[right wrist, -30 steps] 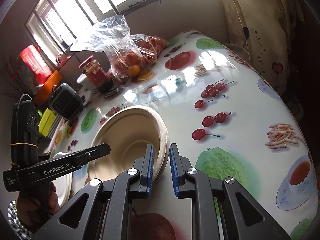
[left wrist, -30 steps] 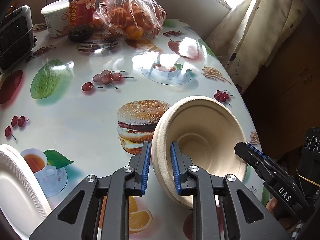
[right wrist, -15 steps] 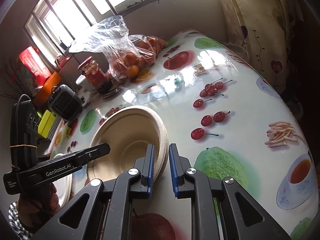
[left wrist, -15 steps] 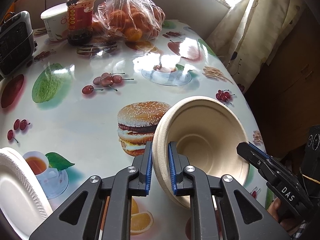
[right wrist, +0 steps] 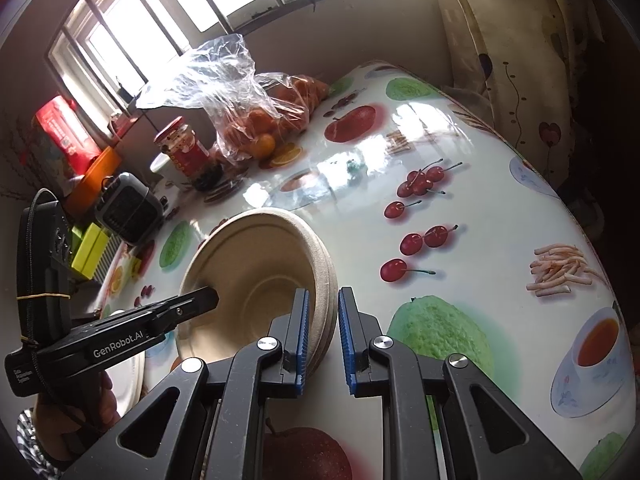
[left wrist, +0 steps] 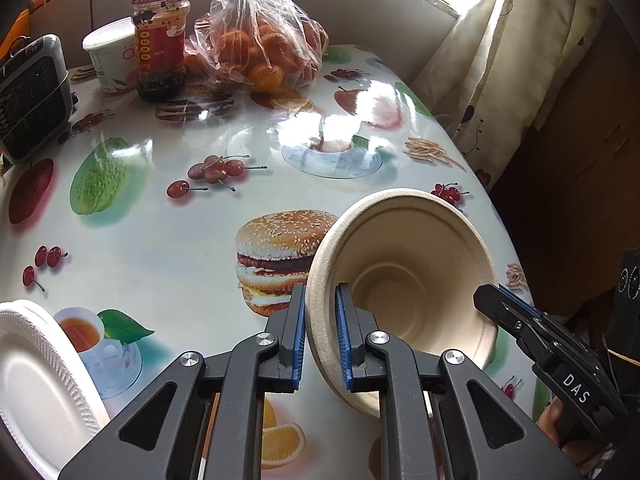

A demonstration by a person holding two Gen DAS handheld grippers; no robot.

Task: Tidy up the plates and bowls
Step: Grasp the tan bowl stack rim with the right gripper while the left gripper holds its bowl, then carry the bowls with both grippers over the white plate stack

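left gripper (left wrist: 320,336) pinching rim of stacked paper bowls (left wrist: 404,276) lower center, right gripper (right wrist: 322,336) clamped on opposite rim, white foam plate (left wrist: 36,376) lower left

White foam plate (left wrist: 38,380) cut off by left frame edge, stacked bowls' (left wrist: 404,280) near rim hidden behind the left hand-held gripper (left wrist: 320,336), jar (left wrist: 161,42) label text too small to read.
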